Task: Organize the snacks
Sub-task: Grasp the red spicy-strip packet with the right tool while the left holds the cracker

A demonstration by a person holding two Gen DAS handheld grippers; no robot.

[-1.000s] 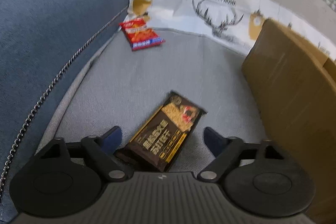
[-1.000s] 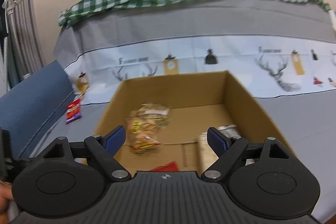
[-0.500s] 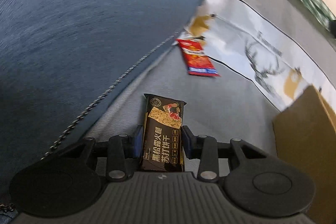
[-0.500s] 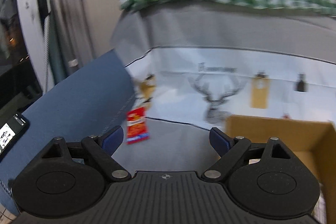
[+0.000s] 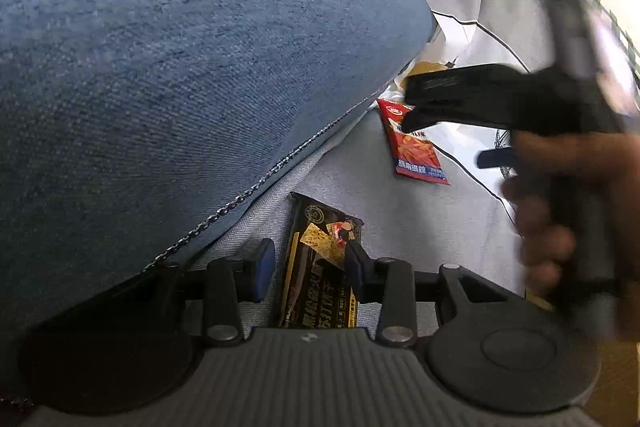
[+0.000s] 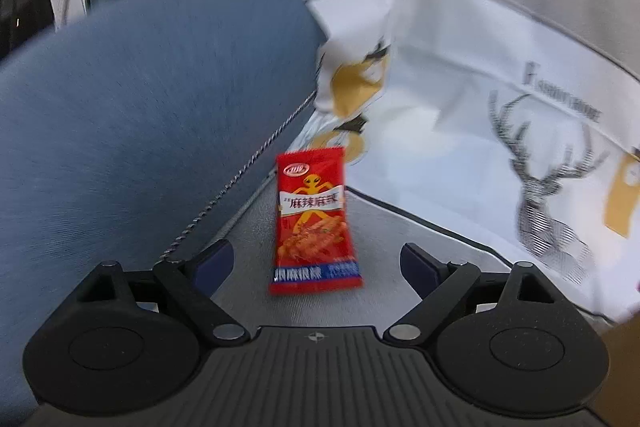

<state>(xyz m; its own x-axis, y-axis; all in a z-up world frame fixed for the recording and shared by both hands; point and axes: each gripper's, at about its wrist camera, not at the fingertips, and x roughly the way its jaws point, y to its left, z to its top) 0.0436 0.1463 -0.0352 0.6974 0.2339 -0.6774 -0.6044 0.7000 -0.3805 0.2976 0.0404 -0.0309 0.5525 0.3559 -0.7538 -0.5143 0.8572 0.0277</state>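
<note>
Grey woven cover (image 5: 404, 227) spreads over the seat, with a blue cushion (image 5: 180, 67) rising along its left edge and a white deer-print cloth (image 6: 540, 167) draped up the back. In the left wrist view the left gripper (image 5: 307, 263) has its jaws drawn narrow around a dark cracker packet (image 5: 320, 267), which points away from the camera. The right-side finger touches the packet's edge, while a sliver of grey shows beside the other finger, so I cannot tell whether it is truly clamped. Farther along the seat, close to the cushion's seam, lies a red snack packet (image 5: 416, 151). A hand (image 5: 568, 211), blurred, grips the handle of the right gripper above it. In the right wrist view the right gripper (image 6: 316, 257) has its jaws spread wide, and the red snack packet lies flat on the cover ahead, centred between the two fingers and clear of both. A brown cardboard corner (image 6: 620, 367) shows at the lower right edge.
</note>
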